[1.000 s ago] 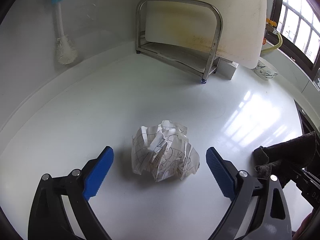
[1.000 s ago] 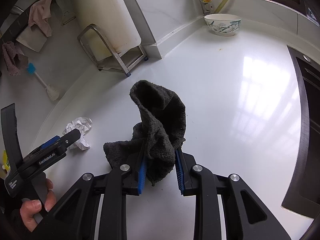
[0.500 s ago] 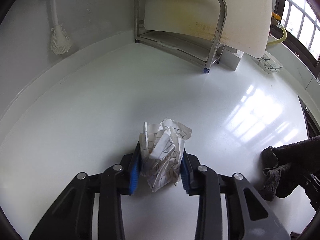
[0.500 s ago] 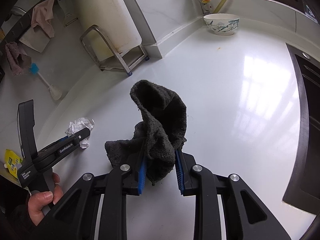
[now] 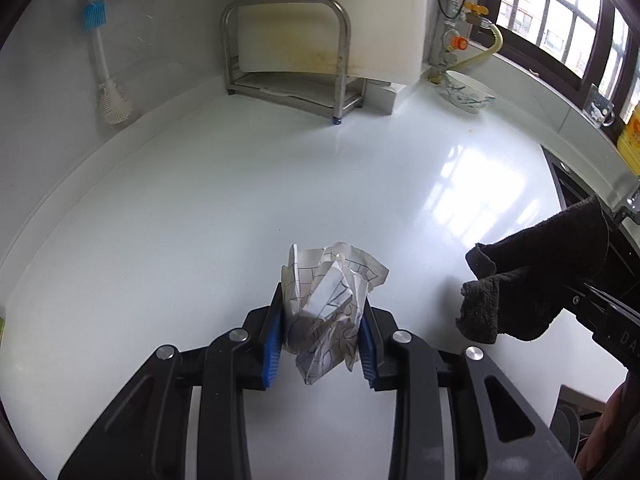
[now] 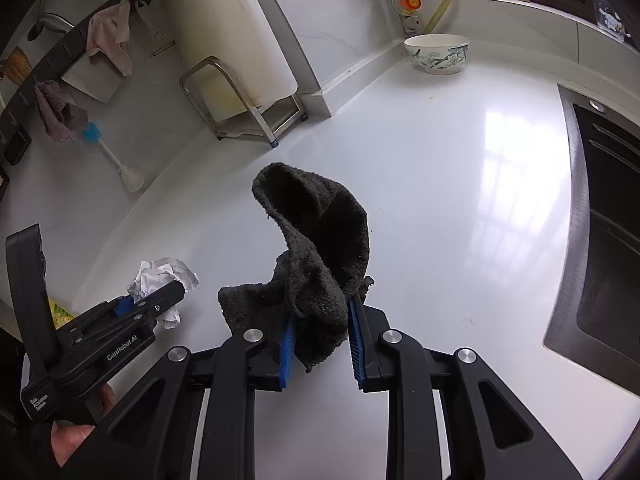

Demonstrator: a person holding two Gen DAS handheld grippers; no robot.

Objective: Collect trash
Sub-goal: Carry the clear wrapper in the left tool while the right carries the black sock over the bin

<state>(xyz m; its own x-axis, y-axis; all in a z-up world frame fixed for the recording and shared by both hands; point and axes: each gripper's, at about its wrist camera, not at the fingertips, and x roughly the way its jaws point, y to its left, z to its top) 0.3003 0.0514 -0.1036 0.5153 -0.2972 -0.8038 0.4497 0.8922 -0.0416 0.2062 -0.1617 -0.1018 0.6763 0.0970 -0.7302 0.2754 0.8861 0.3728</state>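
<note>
The crumpled paper (image 5: 328,304) is pinched between the blue pads of the left gripper (image 5: 320,332), held over the white counter (image 5: 240,200) well short of its back edge; being springy and gripped low, it could slip out if the tongs ease or jerk. The right gripper (image 6: 320,332) clamps the dark cloth (image 6: 316,252), which could sweep it. A second ago the left tongs stood spread around paper lying on the counter.

Daylight enters through the window (image 5: 560,28) and throws bright barred glare across the glossy white countertop (image 5: 200,220). Both views are sharp at centre, with soft shadows. Fisheye curvature bends the edges, and the corners are dark.
</note>
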